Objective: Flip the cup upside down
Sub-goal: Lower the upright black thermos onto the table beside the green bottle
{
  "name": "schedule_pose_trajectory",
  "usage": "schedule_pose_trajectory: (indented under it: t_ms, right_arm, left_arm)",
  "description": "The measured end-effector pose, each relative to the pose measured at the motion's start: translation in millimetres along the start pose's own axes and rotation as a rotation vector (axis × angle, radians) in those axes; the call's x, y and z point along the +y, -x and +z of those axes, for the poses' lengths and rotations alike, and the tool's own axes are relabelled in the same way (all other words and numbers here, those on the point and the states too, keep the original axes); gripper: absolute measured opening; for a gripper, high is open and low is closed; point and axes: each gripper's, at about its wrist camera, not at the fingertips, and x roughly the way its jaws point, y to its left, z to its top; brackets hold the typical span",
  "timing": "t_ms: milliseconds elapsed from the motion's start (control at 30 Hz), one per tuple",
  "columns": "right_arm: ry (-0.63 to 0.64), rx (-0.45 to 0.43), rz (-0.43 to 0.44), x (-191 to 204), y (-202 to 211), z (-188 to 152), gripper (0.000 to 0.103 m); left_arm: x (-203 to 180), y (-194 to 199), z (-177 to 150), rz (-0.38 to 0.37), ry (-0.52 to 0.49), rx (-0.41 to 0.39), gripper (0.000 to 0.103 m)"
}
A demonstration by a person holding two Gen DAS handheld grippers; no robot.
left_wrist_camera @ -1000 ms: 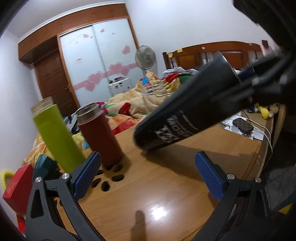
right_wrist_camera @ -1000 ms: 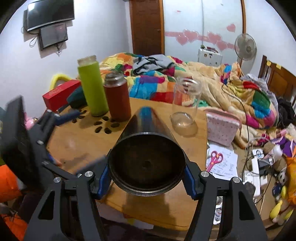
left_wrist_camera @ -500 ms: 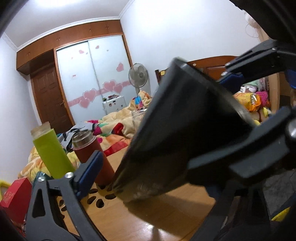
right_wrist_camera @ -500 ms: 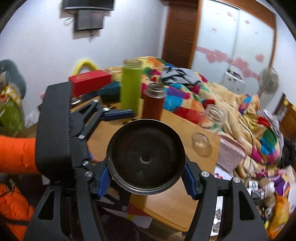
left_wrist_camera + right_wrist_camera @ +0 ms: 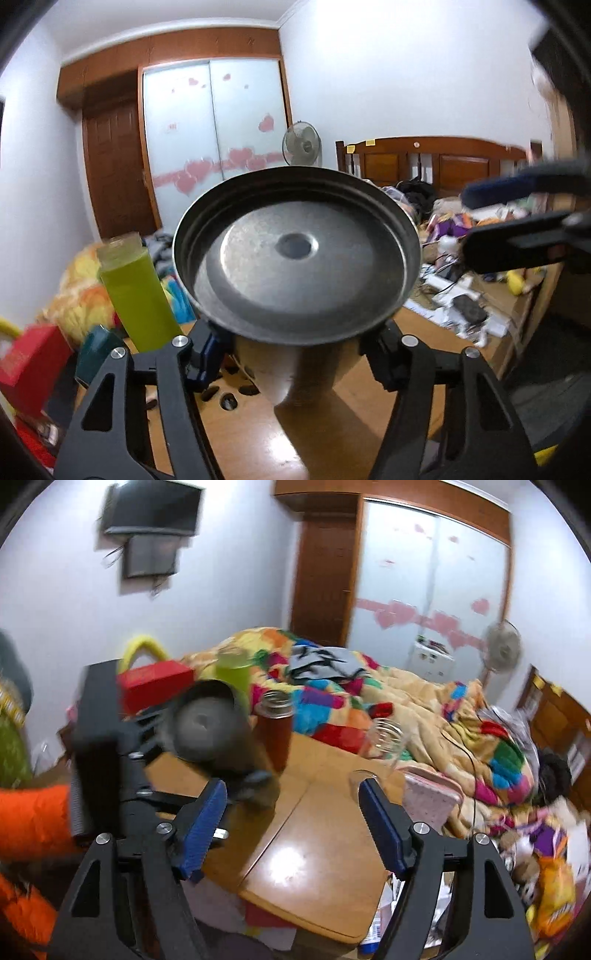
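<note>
The dark metal cup (image 5: 295, 254) fills the middle of the left wrist view, its flat round base facing the camera. My left gripper (image 5: 295, 350) is shut on the cup and holds it above the wooden table (image 5: 258, 435). In the right wrist view the same cup (image 5: 218, 734) shows blurred at the left, held in the left gripper (image 5: 207, 757). My right gripper (image 5: 293, 827) is open and empty, a little to the right of the cup. It also shows at the right edge of the left wrist view (image 5: 517, 221).
A green bottle (image 5: 136, 291) and a brown flask (image 5: 275, 734) stand on the table (image 5: 314, 849) beyond the cup. A glass jar (image 5: 384, 738), its lid (image 5: 362, 777) and a pink pouch (image 5: 432, 801) lie to the right. A red box (image 5: 155, 683) and the bed lie behind.
The right gripper has opened and drawn back from the cup. The left gripper has closed on the cup and now holds it with the base toward its camera.
</note>
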Motion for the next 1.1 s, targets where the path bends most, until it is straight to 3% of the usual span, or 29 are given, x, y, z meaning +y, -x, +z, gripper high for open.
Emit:
schedule_pose_trajectory:
  t_ms: [167, 267, 600, 967, 1100]
  right_arm:
    - [-0.141, -0.030, -0.021, -13.1, -10.3, 3.4, 0.072]
    - [-0.191, -0.048, -0.021, -16.0, -14.6, 4.5, 0.079]
    - [-0.246, -0.066, -0.068, -15.1, -25.4, 13.3, 0.079]
    - [-0.289, -0.071, -0.099, -13.1, -30.5, 19.1, 0.079]
    - [-0.295, -0.064, -0.085, -11.6, -31.6, 20.4, 0.079]
  left_arm:
    - [11.5, 9.1, 6.0, 0.026, 0.012, 0.020, 0.064]
    - [18.5, 14.4, 12.0, 0.019, 0.030, 0.023, 0.064]
    - [54.0, -7.7, 12.6, 0.000, 0.162, 0.165, 0.064]
    - [61.9, -7.8, 15.8, -0.003, 0.181, 0.179, 0.064]
    - [57.1, -9.3, 16.2, 0.001, 0.173, 0.198, 0.070]
